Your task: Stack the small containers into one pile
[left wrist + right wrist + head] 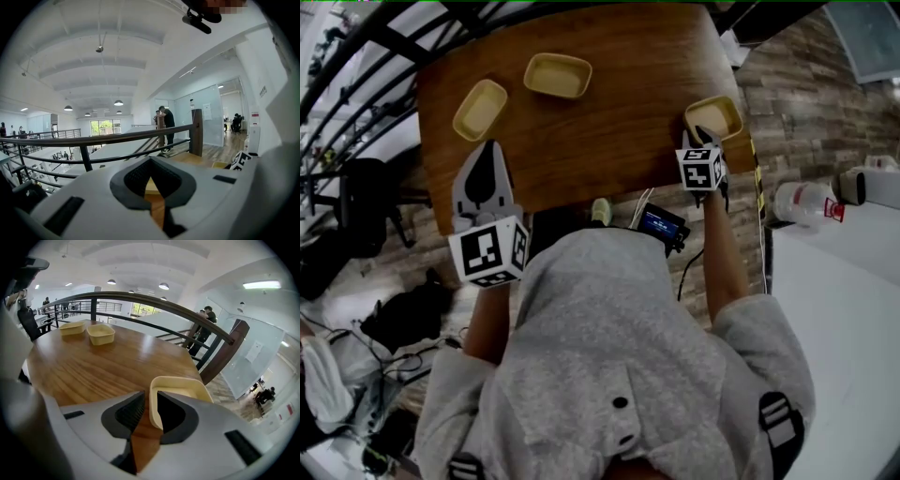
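Observation:
Three shallow cream containers sit apart on the wooden table [609,141]: one at the left [480,109], one at the back middle [557,75], one at the right edge [713,115]. My right gripper [698,134] is open at the right container [180,390], its jaws either side of that container's near wall; the pads do not clamp it. The other two containers [72,327] [101,333] lie far across the table in the right gripper view. My left gripper [487,150] is shut and empty, hanging over the table's front left, short of the left container.
A dark railing [154,305] curves around the table's far side. The right container lies close to the table's right edge, with brick-patterned floor [806,103] below. A small device with a lit screen [661,225] hangs at the person's chest.

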Demonstrator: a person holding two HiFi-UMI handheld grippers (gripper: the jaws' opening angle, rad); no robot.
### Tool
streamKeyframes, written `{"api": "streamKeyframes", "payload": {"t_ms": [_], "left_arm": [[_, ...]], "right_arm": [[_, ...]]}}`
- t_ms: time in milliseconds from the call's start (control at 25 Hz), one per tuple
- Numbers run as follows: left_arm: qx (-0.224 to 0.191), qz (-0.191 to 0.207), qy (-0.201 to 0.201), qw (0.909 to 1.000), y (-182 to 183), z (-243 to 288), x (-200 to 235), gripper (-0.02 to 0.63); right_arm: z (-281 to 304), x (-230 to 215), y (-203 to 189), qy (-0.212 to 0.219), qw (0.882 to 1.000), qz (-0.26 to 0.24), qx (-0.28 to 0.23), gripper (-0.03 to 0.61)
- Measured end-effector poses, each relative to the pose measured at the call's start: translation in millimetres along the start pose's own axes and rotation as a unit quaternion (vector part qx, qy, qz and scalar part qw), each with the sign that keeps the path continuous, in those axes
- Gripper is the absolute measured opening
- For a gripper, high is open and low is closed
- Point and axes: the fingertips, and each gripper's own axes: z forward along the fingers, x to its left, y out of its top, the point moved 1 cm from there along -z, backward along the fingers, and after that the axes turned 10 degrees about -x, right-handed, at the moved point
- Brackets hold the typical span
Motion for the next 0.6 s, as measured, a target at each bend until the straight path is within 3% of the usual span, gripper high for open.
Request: {"api": "streamKeyframes", "payload": {"t_ms": [240,360,600], "left_arm": [[0.002,0.0,0.007,1.0,0,-4,-6,0.011],[0.001,0.0,0.012,0.9999,-1,-7,-4,0.011],[0.0,-0.006,0.015,0.9999,-3,-8,-1,0.011]], "right_arm": [[8,2,-21,0.004,0.999,-0.035,0.032,0.067],[12,2,-23,0.001,0.999,-0.04,0.035,0.035],[10,1,-22,0.001,0.999,-0.043,0.033,0.031]]}}
